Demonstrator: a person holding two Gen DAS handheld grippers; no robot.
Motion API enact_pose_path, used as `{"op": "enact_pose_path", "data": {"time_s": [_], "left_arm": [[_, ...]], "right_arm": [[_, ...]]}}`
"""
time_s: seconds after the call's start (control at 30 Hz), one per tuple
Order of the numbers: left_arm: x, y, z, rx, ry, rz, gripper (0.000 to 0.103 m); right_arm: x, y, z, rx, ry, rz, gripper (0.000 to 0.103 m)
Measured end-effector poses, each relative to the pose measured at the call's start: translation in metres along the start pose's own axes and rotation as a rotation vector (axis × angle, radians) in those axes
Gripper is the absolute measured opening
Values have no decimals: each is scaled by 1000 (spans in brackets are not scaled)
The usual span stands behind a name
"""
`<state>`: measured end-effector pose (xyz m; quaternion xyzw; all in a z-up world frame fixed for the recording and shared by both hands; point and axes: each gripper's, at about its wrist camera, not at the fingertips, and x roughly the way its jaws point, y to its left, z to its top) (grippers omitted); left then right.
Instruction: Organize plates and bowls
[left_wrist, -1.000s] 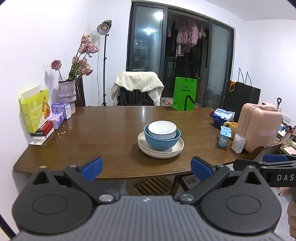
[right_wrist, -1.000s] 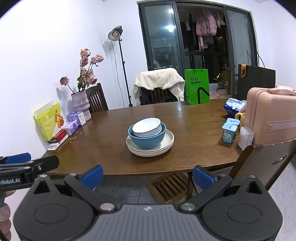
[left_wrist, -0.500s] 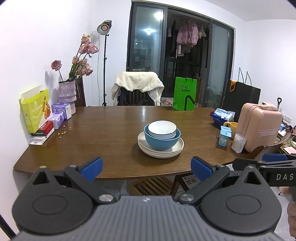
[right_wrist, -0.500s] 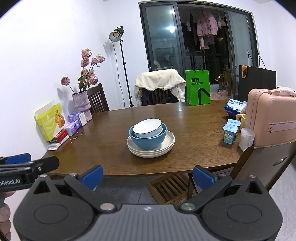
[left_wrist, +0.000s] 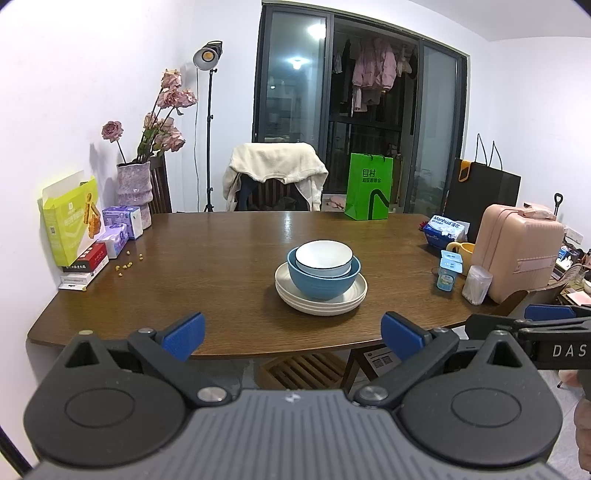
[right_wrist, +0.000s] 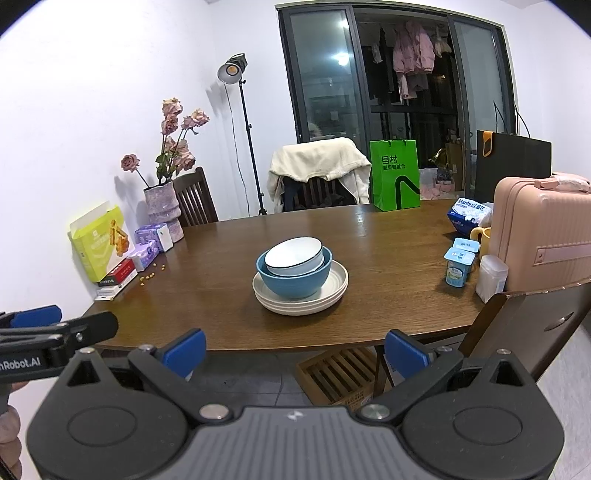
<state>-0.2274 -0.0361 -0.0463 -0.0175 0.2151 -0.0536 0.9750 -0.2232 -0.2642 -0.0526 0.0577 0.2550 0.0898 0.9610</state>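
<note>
The left gripper (left_wrist: 291, 334) and the right gripper (right_wrist: 294, 349) are hovering before the table (left_wrist: 221, 243), jaws wide apart and gripping nothing. A white bowl (left_wrist: 324, 257) is sitting inside a blue bowl (left_wrist: 321, 284) on stacked plates (left_wrist: 321, 301) mid-table.

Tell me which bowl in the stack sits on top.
The white bowl with the dark rim: it nests inside the larger blue bowl, which rests directly on the cream plates.
</note>
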Motion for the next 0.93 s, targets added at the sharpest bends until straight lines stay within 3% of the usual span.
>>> {"op": "enact_pose_path", "data": {"time_s": [0.93], "left_arm": [[9, 1, -1, 11, 25, -37, 103]], "right_arm": [[4, -2, 1, -7, 8, 5, 103]]}}
